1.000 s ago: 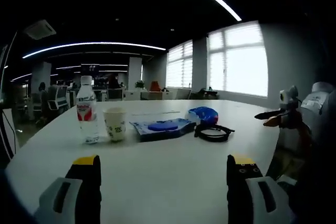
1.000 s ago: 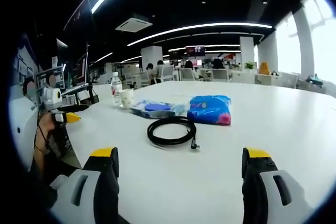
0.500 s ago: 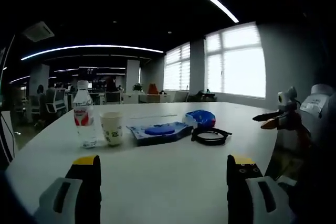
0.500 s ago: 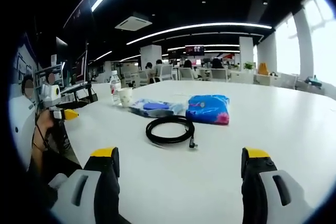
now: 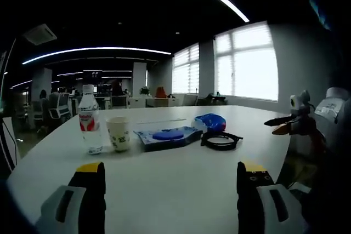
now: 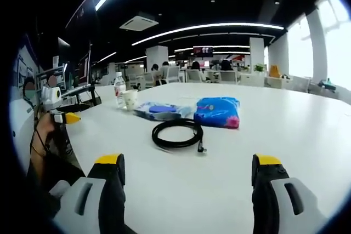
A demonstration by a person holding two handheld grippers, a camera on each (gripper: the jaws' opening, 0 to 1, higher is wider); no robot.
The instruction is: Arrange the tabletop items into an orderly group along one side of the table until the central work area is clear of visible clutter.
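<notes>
Yellow-tipped jaws of the left gripper and right gripper stand wide apart, holding nothing above the smooth white table. Farther along it stand a clear plastic bottle, paper cup, flat blue pouch, blue packet and coiled black cable, with bare tabletop before both grippers.

Standing upright on the white table: a clear water bottle with red label and white cap, with a printed paper cup just beside it at 3 o'clock. Farther toward 3 o'clock, lying flat in a row: a blue flat pack, a blue crinkled pouch, and a coiled black cable.
</notes>
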